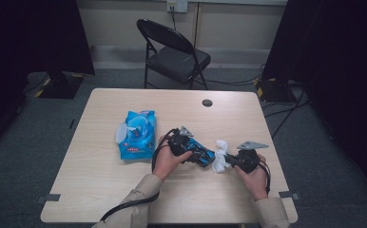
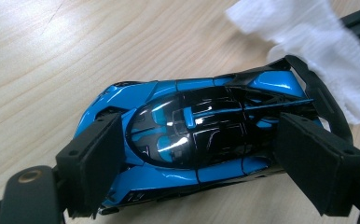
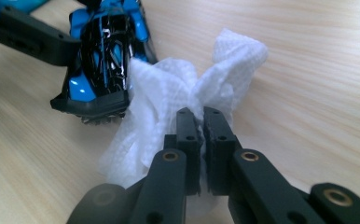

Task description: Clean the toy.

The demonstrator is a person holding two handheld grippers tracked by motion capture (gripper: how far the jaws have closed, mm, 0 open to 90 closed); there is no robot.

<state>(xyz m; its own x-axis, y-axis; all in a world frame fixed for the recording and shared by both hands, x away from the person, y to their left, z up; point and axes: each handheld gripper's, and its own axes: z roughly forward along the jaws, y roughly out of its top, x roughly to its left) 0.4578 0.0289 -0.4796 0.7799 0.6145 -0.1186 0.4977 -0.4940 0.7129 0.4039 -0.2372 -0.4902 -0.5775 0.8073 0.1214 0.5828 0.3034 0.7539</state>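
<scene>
The left gripper (image 2: 197, 163) had a blue and black toy car (image 2: 201, 140) clamped between its two pads, one pad against each side of the body, with the jaws spread only as wide as the car. The car lay lengthwise across the gap, roof towards the camera, resting on the table (image 2: 52, 51). Beyond the far end of the car, up and to the right of this gripper, a crumpled white wipe (image 2: 322, 51) pressed against the car's rear wing.

The right gripper (image 3: 200, 121) was pinched nearly closed on that wipe (image 3: 169, 93), with just a thin fold of the cloth caught between its tips. The wipe bunched out ahead of the tips and to both sides of them. Its left edge touched the black tail end of the car (image 3: 99, 60), which sat just ahead and to the left of this gripper. One black jaw of the other gripper reached in from the upper left along the car's side.

From above, the left gripper (image 1: 196, 153) and the right gripper (image 1: 229, 160) faced each other tip to tip, with car (image 1: 201, 156) and wipe (image 1: 219, 156) between them. A blue pack of wipes (image 1: 136, 135), its lid flipped open, lay on the table well to the left of the left gripper, and a folding chair (image 1: 172, 52) stood beyond the far edge.
</scene>
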